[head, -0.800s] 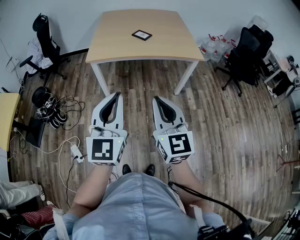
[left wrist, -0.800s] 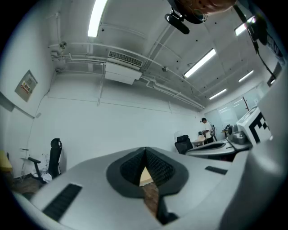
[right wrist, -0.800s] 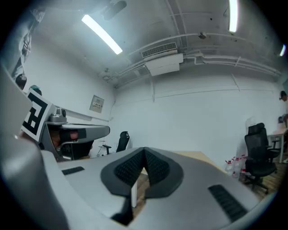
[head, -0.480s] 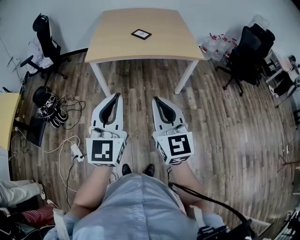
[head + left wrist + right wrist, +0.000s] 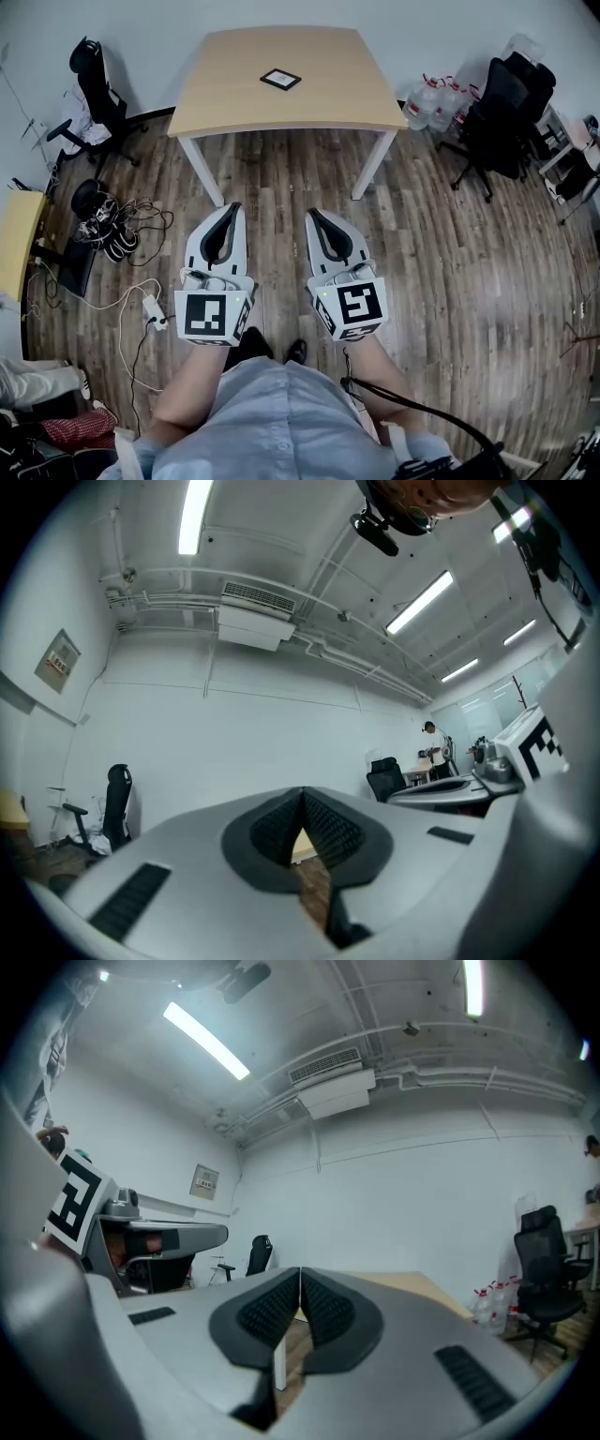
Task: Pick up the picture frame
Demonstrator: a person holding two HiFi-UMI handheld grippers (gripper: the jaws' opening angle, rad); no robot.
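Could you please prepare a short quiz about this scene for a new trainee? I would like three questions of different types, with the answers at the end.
1. Fill in the blank: the jaws of the left gripper and of the right gripper are both ____ (open or shut).
2. Multiple choice: where does the picture frame lie?
A. on the floor
B. on the wooden table
C. between the right gripper's jaws
3. True or false: both grippers already reach over the table.

Key: 1. shut, with nothing between them; 2. B; 3. false, as both are short of the table's near edge.
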